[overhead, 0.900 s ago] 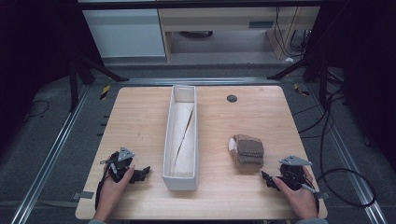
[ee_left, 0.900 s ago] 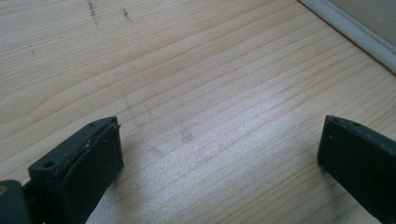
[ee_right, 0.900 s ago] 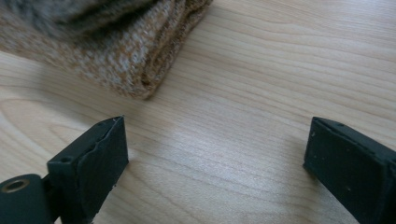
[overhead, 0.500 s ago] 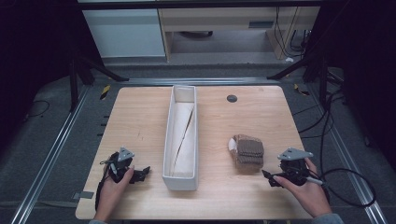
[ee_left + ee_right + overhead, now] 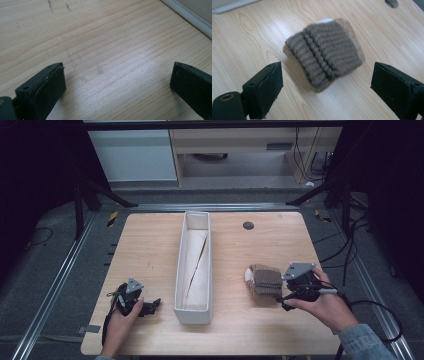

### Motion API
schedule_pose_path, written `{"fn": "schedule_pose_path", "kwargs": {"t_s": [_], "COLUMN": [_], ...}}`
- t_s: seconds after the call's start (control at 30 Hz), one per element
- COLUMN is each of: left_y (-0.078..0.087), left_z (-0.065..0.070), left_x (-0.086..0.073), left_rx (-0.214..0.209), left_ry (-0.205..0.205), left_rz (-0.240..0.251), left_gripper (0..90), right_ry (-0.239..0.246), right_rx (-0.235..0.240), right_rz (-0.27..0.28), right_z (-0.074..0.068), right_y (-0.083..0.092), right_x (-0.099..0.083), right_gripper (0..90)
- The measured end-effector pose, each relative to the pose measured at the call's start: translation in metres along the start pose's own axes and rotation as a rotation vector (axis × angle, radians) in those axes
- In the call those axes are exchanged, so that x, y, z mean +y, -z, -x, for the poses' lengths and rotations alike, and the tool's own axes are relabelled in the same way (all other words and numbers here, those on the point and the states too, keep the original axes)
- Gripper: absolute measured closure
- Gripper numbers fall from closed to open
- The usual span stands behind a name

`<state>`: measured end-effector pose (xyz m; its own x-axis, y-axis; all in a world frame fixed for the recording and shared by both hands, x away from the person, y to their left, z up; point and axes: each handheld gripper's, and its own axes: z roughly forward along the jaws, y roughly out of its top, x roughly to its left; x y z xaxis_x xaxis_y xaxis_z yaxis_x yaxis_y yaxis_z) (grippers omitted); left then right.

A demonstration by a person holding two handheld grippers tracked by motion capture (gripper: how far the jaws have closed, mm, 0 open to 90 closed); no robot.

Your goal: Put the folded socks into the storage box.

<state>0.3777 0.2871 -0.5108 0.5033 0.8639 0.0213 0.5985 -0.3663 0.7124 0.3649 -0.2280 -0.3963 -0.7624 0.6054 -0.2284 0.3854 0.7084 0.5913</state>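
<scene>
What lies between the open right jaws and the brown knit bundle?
Bare wood: the right gripper faces the bundle with only table between, in its own view.

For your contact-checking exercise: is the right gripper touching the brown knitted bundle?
Apart. In the right gripper view, the right gripper has both jaws open, with bare table between each and the brown knitted bundle.

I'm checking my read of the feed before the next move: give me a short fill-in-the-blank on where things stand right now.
1. The brown knitted bundle lies on the table just ahead of the ____ gripper.
2. The left gripper has its jaws ____ over bare wood.
3. The long white box stands ____ the two grippers.
4. The right gripper's jaws are ____, not touching the bundle.

Missing words: right; open; between; open
</scene>
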Motion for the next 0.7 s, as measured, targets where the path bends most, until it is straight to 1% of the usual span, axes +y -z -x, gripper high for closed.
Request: {"fn": "schedule_pose_path", "kwargs": {"t_s": [0.03, 0.07, 0.1, 0.13, 0.2, 0.23, 0.33, 0.4, 0.5, 0.53, 0.7], "left_y": [0.0, 0.0, 0.0, 0.0, 0.0, 0.0, 0.001, 0.001, 0.001, 0.001, 0.001], "left_z": [0.0, 0.0, 0.0, 0.0, 0.0, 0.0, 0.0, 0.0, 0.0, 0.0, 0.0], "left_x": [0.0, 0.0, 0.0, 0.0, 0.0, 0.0, 0.0, 0.0, 0.0, 0.0, 0.0], "left_rx": [0.0, 0.001, 0.001, 0.0, 0.0, -0.001, -0.001, -0.001, -0.002, -0.002, -0.004], "left_ry": [0.0, -0.001, -0.001, -0.002, -0.002, -0.002, -0.004, -0.004, -0.005, -0.006, -0.007], "left_rz": [0.0, -0.003, -0.002, -0.003, -0.003, -0.002, -0.005, -0.004, -0.004, -0.004, -0.004], "left_gripper": [0.0, 0.0, 0.0, 0.0, 0.0, 0.0, 0.0, 0.0, 0.0, 0.0, 0.0], "right_ry": [0.019, 0.019, 0.031, 0.053, 0.061, 0.069, 0.092, 0.099, 0.111, 0.121, 0.162], "right_rx": [0.012, 0.012, 0.013, 0.025, 0.027, 0.047, 0.078, 0.105, 0.119, 0.13, 0.149], "right_rz": [-0.002, -0.002, -0.004, -0.011, -0.012, -0.007, -0.011, -0.015, -0.021, -0.022, -0.043], "right_z": [0.002, 0.002, 0.002, 0.003, 0.003, 0.004, 0.004, 0.005, 0.005, 0.005, 0.004], "right_y": [-0.001, -0.001, -0.002, -0.005, -0.005, -0.008, -0.012, -0.017, -0.021, -0.023, -0.026], "right_x": [0.006, 0.006, 0.009, 0.014, 0.016, 0.021, 0.028, 0.031, 0.034, 0.036, 0.039], "right_gripper": [11.2, 11.2, 11.6, 11.8, 11.9, 11.8, 10.6, 10.7, 10.8, 11.2, 11.9]}}
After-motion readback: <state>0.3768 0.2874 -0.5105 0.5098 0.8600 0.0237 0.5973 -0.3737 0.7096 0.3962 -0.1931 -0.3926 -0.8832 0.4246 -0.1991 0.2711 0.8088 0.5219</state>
